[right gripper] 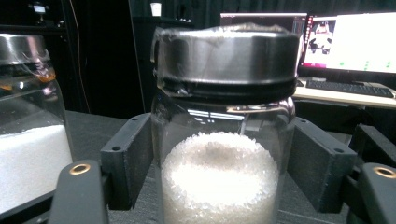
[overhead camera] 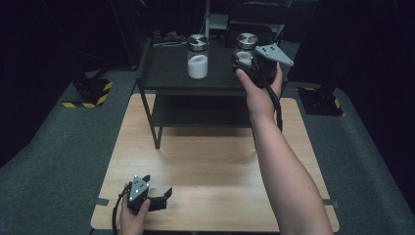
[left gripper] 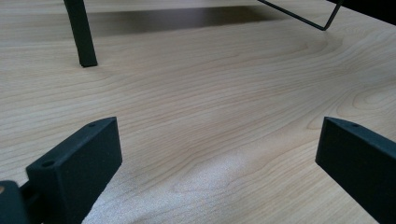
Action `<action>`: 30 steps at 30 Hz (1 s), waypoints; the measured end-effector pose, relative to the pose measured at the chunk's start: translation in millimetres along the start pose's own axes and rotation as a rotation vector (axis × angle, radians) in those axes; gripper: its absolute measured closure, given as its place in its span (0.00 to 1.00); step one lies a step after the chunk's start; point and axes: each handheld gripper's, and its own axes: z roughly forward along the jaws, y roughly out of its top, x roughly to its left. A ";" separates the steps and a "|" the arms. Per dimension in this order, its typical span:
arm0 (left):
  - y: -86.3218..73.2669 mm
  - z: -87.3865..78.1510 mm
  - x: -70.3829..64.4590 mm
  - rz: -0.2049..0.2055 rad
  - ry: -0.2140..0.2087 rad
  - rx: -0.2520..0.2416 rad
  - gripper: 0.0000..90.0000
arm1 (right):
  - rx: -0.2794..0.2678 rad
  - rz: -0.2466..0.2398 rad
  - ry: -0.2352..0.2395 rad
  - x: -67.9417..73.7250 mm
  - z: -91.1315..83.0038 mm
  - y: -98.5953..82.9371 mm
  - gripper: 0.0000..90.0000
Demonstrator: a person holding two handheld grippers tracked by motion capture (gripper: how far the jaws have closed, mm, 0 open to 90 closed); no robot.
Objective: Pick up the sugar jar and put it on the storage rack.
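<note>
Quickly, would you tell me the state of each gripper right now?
Left gripper: open, holding nothing, low over the wooden table.
Right gripper: jaws around the jar on the shelf; grip cannot be told.

Black grippers — grey three-cornered plates, black cables, seemingly brass-ringed screws — forearms bare.

Open claw [left gripper: 219, 158] above bare wooden table [left gripper: 210, 93]

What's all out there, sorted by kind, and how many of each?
Clear glass jars with metal lids, holding white grains: 2
Black two-tier metal shelf: 1
Light wooden table: 1
Black hand-held grippers: 2
Total: 6
</note>
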 end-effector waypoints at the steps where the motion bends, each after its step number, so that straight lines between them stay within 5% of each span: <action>1: 0.0 0.0 0.0 -0.001 0.000 0.000 0.01 | -0.006 0.000 0.000 0.0 -0.7 -0.3 0.27; 8: 1.0 0.7 0.2 -0.003 -0.001 0.005 0.01 | -0.032 0.026 0.014 -1.1 -4.1 -3.6 0.00; 30: 1.4 0.7 -1.5 0.005 -0.002 0.010 0.01 | -0.094 0.006 0.069 0.9 -51.4 -26.8 0.00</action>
